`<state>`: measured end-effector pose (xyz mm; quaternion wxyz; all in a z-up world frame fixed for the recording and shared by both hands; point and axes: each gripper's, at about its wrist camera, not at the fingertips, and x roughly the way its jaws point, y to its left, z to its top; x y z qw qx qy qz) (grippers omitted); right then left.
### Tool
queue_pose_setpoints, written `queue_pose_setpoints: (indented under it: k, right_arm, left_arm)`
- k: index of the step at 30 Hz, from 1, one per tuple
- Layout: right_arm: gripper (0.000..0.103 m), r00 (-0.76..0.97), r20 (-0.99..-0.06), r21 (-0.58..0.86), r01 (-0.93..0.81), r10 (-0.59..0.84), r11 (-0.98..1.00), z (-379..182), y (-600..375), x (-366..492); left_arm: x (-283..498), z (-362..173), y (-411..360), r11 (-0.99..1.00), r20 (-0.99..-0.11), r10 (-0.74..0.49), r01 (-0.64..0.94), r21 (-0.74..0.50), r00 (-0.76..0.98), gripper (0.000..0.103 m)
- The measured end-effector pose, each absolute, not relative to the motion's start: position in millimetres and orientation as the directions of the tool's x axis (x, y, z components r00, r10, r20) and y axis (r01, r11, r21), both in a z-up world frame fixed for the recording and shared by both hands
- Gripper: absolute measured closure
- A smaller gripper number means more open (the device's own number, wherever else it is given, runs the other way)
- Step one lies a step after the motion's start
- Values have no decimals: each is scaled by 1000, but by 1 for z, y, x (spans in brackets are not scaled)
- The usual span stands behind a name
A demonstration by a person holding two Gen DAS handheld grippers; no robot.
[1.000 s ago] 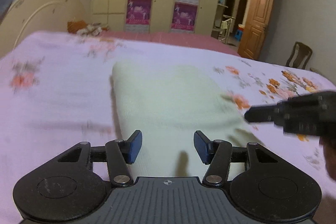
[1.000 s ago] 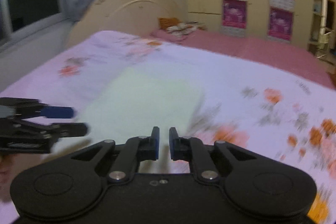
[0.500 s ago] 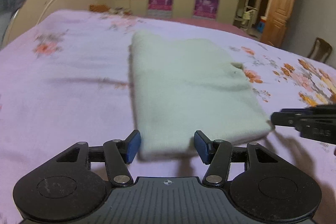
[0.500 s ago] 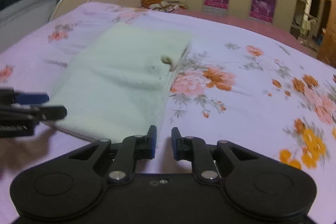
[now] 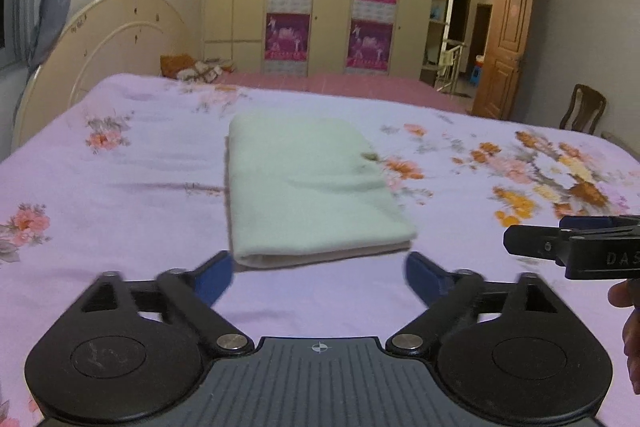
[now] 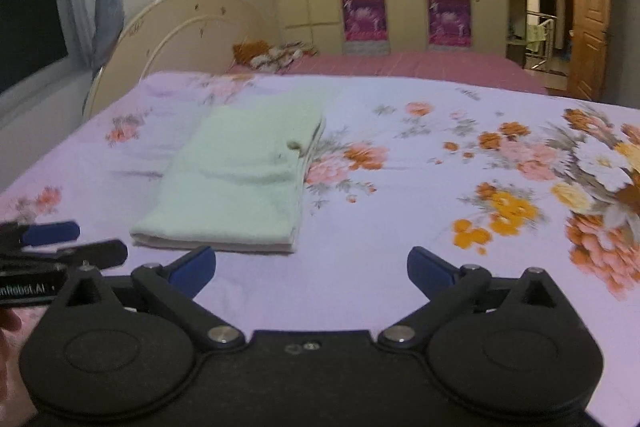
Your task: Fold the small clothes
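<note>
A pale green cloth (image 5: 308, 187) lies folded into a flat rectangle on the floral bedsheet (image 5: 120, 195). It also shows in the right wrist view (image 6: 240, 183). My left gripper (image 5: 320, 277) is open wide and empty, just in front of the cloth's near edge and apart from it. My right gripper (image 6: 312, 267) is open wide and empty, in front of the cloth's near right corner. The right gripper shows from the side at the right edge of the left wrist view (image 5: 572, 247). The left gripper shows at the left edge of the right wrist view (image 6: 52, 247).
The bed has a cream headboard (image 5: 100, 43) at the far left. A wardrobe with purple posters (image 5: 332, 11) stands behind. A wooden door (image 5: 506, 43) and a chair (image 5: 582, 107) are at the right. A small pile of things (image 5: 196, 69) lies at the far end.
Both grippers have drawn back from the cloth and opened wide. The right gripper was nearly shut before. The cloth now lies farther ahead of the fingers.
</note>
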<state>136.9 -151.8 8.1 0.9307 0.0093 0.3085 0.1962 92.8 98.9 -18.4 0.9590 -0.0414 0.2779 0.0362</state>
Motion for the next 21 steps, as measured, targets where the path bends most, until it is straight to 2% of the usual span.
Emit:
queue_pose_setpoints:
  k: [1,6,12,21]
  right_arm:
    - [1,740,-564,142,-349,366,926,11,-154,131]
    - [1,767,-539,158,-316,350,936,23,-166,100]
    - [1,805,-504,136,-284,313,949,44,-175,65]
    - [1,833,-491,108,-231,254,967,74,-195,5]
  left_arm:
    - [86,-14,95,994,-526,52,-93,-53,849,0]
    - [53,10,84,995,-488,64,-92,-34,870,0]
    - [15,30,76,989,-489,107,-143,-36,866,0]
    - [-46,57,61,994,-473,75,-103,-34,878,0]
